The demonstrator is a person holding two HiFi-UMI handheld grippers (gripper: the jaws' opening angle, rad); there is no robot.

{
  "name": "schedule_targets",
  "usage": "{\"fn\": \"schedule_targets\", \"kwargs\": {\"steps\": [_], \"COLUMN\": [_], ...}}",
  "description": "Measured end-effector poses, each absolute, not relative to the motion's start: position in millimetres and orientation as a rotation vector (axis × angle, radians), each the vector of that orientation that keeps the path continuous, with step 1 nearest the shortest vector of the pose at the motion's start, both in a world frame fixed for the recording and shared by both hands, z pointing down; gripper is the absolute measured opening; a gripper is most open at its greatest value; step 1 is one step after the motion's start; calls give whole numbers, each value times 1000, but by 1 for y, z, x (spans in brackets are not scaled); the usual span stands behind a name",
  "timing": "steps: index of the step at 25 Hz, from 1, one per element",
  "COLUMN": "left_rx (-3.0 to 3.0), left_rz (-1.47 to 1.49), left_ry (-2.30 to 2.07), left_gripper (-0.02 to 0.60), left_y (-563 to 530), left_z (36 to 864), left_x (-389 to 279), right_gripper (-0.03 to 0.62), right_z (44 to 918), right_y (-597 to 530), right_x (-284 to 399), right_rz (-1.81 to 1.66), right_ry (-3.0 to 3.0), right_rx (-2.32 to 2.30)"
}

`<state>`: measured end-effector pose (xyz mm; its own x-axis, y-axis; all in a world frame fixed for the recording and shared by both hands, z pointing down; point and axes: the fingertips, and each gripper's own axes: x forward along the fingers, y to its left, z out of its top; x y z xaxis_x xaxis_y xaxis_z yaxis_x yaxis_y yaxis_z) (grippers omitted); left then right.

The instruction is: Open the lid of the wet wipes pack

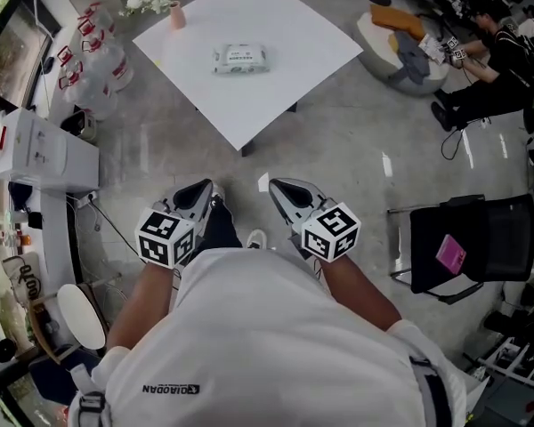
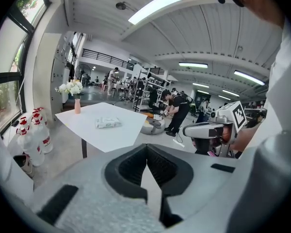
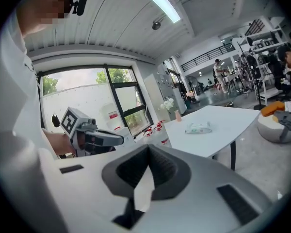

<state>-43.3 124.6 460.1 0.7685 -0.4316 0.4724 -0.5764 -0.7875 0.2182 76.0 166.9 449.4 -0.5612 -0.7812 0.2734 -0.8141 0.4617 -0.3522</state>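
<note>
The wet wipes pack [image 1: 240, 58] lies flat near the middle of the white table [image 1: 276, 96], lid closed as far as I can see. It also shows far ahead in the left gripper view as the pack [image 2: 108, 123] and in the right gripper view as the pack [image 3: 198, 128]. My left gripper [image 1: 198, 189] and right gripper [image 1: 277, 186] hang side by side over the floor, short of the table's near corner. Both point toward the table, jaws closed together with nothing between them. In their own views, the left gripper [image 2: 146, 147] and right gripper [image 3: 148, 149] show the same.
A pink vase with white flowers [image 1: 172, 7] stands at the table's far left corner. Packs of water bottles [image 1: 93, 52] and a white cabinet [image 1: 49, 154] line the left. A black chair [image 1: 472, 238] is at the right, and a seated person [image 1: 498, 60] beside a cushion [image 1: 400, 43] far right.
</note>
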Motion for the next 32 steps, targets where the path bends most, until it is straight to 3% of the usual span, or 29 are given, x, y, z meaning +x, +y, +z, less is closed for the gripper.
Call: {"fn": "schedule_targets", "kwargs": {"steps": [15,32], "left_rx": [2613,2662], "left_rz": [597,548], "left_ry": [-685,-644], "left_gripper": [8,8], "left_y": [66,-121], "left_z": [475,458], "left_x": [-22,-15], "right_gripper": [6,6], "right_z": [469,447], "right_y": [109,-64], "right_x": [88,97], "right_rz": [731,646], "right_ry": [-2552,-2454], "right_rx": [1484,1525]}}
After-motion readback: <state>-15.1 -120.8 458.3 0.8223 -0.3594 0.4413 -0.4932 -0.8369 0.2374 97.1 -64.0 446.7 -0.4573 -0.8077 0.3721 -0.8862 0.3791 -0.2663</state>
